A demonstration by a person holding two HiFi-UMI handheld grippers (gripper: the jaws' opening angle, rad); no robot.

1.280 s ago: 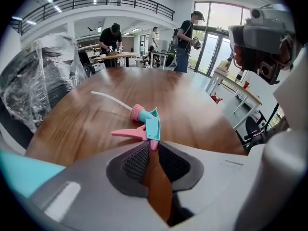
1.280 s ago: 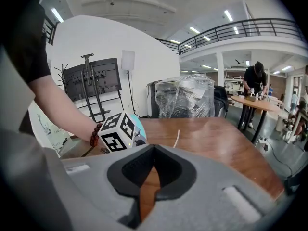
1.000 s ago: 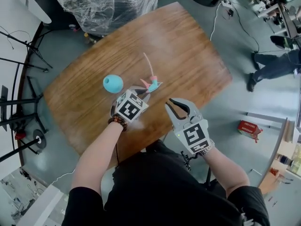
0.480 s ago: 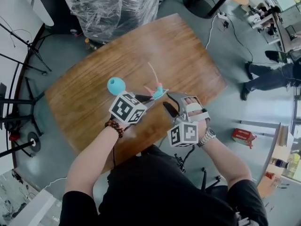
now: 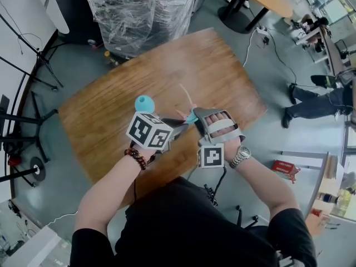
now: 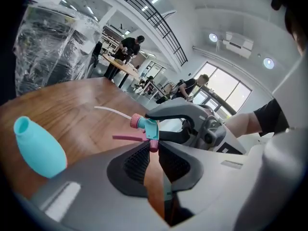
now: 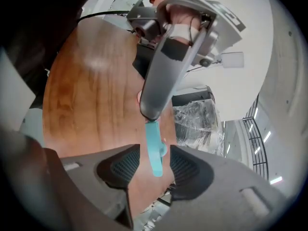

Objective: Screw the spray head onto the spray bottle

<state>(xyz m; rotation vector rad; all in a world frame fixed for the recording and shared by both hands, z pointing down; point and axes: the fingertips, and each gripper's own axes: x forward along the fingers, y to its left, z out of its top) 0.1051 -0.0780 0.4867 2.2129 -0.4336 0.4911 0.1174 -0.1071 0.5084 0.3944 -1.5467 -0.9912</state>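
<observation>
My left gripper (image 5: 181,124) is shut on the pink base of the spray head (image 6: 146,128). The teal and pink head is held above the table, its white tube (image 6: 111,111) trailing away over the wood. The right gripper (image 7: 154,165) has come up against it, jaws opening. The head's teal body (image 7: 154,150) sits between the right pads with a gap on each side. The teal spray bottle (image 5: 144,103) stands on the table just beyond the left gripper, shown at the left in the left gripper view as the bottle (image 6: 38,146), untouched.
The wooden table (image 5: 117,99) has its near edge under both grippers. A plastic-wrapped stack (image 5: 139,10) stands on the floor beyond the far edge. Tripod legs (image 5: 22,115) stand to the left. A person (image 5: 311,99) is on the floor at the right.
The right gripper has swung up and left from the table's edge to the spray head, and its jaws have spread. The left gripper has lifted the spray head slightly toward it.
</observation>
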